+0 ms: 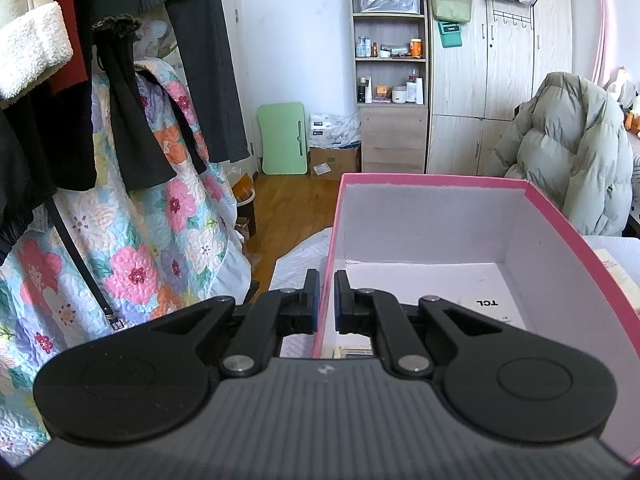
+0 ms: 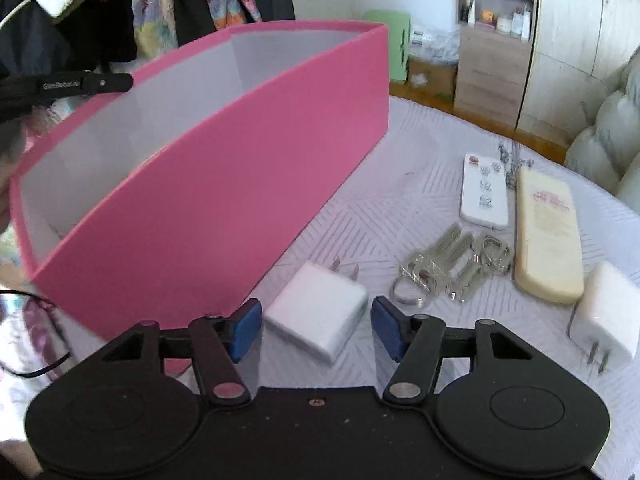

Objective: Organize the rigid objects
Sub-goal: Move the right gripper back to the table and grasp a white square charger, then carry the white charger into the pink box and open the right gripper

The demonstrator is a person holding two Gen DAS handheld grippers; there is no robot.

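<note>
We see the left claw (image 1: 327, 300) pinching the near-left wall of the pink box (image 1: 560, 220), one finger outside, one inside, pads pressed on the cardboard. Inside the box at 6 o'clock a white item marked TCL (image 1: 490, 306) lies on the floor of the box; a beige item peeks out below the claw, too hidden to name.

In the right wrist view the right claw (image 2: 318, 326) is spread wide, hovering low over the worktop (image 2: 360, 208), covered with a white quilted cloth. A white charger (image 2: 318, 316) with its prongs pointing to 12 sits right between the blue pads (image 2: 246, 328); we can't tell if they touch it. The pink box (image 2: 224, 200) fills 9 to 12 o'clock, and the other claw grips its rim at 10.

At 1 o'clock: a key bunch (image 2: 452, 272). Beyond it a small white remote (image 2: 484, 192), just beside a long cream remote (image 2: 546, 236). At 3 o'clock a second white charger (image 2: 608, 316), prongs toward 6. A puffy jacket (image 1: 572, 148) is draped on a chair in the background, and a shelf unit (image 1: 390, 60) stands by the wall.
</note>
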